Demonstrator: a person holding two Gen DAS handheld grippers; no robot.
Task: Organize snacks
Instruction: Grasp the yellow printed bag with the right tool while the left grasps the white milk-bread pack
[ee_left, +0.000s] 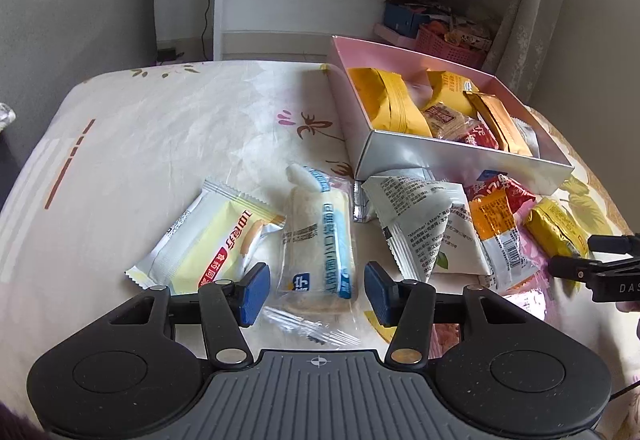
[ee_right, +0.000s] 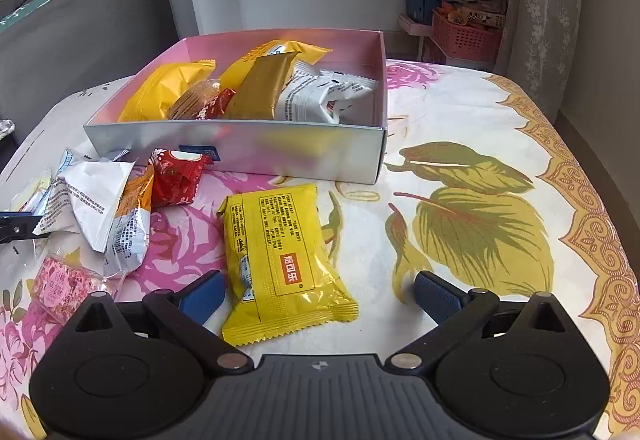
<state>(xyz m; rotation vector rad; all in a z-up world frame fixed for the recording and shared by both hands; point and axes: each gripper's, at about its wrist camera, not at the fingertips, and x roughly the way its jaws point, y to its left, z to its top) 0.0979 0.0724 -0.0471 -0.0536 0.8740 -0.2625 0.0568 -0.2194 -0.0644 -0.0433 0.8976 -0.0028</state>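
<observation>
Left gripper [ee_left: 316, 290] jaws straddle clear-wrapped cake [ee_left: 316, 240], pads not touching.

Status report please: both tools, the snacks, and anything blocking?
Left tool open around clear blue-striped packet, no grip seen. Right tool open astride yellow packet. Box part filled. Way to box clear.

One box [ee_right: 240, 148] is sitting on the worktop [ee_right: 460, 112], with about six packets showing inside it, though the pile is hiding some edges. Seven loose packets are lying outside the box: one yellow [ee_right: 280, 260], one red [ee_right: 176, 176], one orange-and-clear [ee_right: 132, 224], one pink [ee_right: 60, 288], one white [ee_left: 416, 224], one clear with blue print [ee_left: 320, 240], one pale yellow [ee_left: 204, 244]. Two grippers are showing.
</observation>
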